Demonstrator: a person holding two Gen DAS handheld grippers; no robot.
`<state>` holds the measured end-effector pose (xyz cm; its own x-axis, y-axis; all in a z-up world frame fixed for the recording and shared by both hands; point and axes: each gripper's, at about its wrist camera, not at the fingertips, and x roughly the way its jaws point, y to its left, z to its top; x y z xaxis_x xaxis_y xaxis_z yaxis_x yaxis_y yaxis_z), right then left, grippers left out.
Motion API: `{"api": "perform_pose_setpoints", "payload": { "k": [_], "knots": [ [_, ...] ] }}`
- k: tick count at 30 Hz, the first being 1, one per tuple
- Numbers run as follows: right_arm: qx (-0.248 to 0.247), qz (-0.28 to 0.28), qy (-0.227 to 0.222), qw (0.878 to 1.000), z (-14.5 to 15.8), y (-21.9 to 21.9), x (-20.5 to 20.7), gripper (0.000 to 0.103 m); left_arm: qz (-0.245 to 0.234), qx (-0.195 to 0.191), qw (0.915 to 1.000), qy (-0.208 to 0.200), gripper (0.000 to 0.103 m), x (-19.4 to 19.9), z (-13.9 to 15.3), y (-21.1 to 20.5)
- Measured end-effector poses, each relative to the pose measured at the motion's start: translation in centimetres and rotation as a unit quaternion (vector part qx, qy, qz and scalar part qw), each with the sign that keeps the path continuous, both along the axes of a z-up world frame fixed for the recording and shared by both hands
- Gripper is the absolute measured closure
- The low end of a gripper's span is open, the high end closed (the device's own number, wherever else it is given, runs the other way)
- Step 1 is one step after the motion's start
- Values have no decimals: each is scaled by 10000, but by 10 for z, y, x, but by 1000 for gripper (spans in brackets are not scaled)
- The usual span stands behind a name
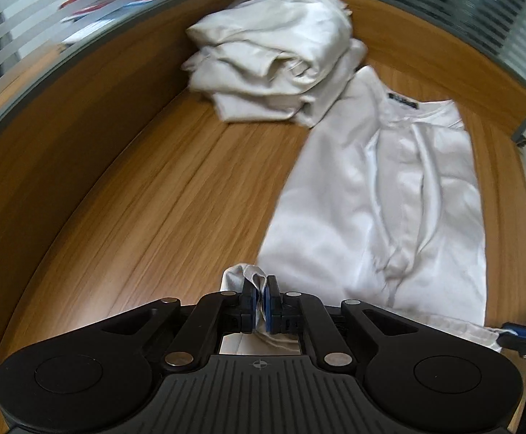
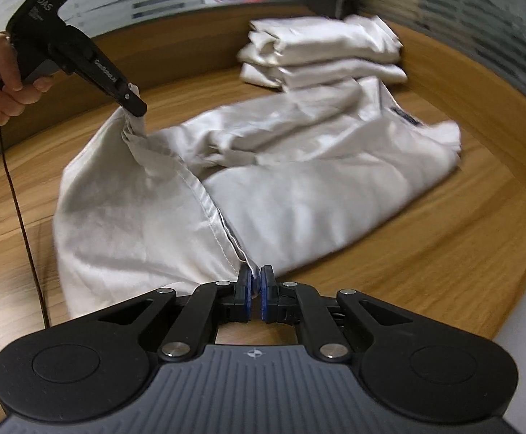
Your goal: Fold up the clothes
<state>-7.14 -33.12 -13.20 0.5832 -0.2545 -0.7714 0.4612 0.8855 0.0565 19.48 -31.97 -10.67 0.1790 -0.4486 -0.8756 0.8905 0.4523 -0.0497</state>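
Left gripper jaws pinch the white shirt hem; right gripper jaws clamp its other corner. Folded pile sits on the bench well beyond both.

Layout, both wrist views. Wooden table carries everything. White short-sleeved shirt lies spread on the table, collar end toward the far side, hem end toward the near side. Stack of folded white garments sits at the far edge, behind the shirt and touching its collar end; in the left wrist view it lies left of the collar. Left claw pinches one hem corner, raised above the table at the shirt's left. Right claw pinches the opposite hem corner, low at the near edge. Striped glass partition stands behind the table.
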Motion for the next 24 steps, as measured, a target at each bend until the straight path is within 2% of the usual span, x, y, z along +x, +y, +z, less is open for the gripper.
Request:
{"api": "perform_pose_setpoints", "payload": {
  "k": [1,3,4,6,10,12,15,19,23,24],
  "knots": [
    [36,-53,30,10000,-2,-3,-1,96,-72,2,10000,-17,87,-1,0,-4],
    [65,-179,94,9998,-3,-6,-2,89,-210,-40,9998,-62,55,-2,3,-5],
    [72,-236,99,9996,-2,-5,-3,79,-290,-120,9994,-111,53,-4,6,-3],
    [2,-303,71,9995,4,2,-5,73,-443,-248,9985,-200,53,-5,11,5],
    [-81,-203,-33,9998,17,22,-5,71,-641,-286,9973,-220,51,-6,14,32],
    [-71,-36,-80,9999,22,39,-2,70,-782,-192,9963,-293,48,-10,12,46],
    [52,509,-105,9986,22,65,7,61,-1032,-30,9940,-368,48,-18,5,69],
    [-103,1346,150,9907,13,101,25,60,-1666,272,9824,-793,46,-37,-6,95],
    [-357,1881,454,9804,-1,127,37,60,-2090,418,9715,-1041,43,-52,-15,116],
    [-432,1976,512,9780,-5,132,38,60,-2167,406,9693,-1092,39,-55,-16,120]
  ]
}}
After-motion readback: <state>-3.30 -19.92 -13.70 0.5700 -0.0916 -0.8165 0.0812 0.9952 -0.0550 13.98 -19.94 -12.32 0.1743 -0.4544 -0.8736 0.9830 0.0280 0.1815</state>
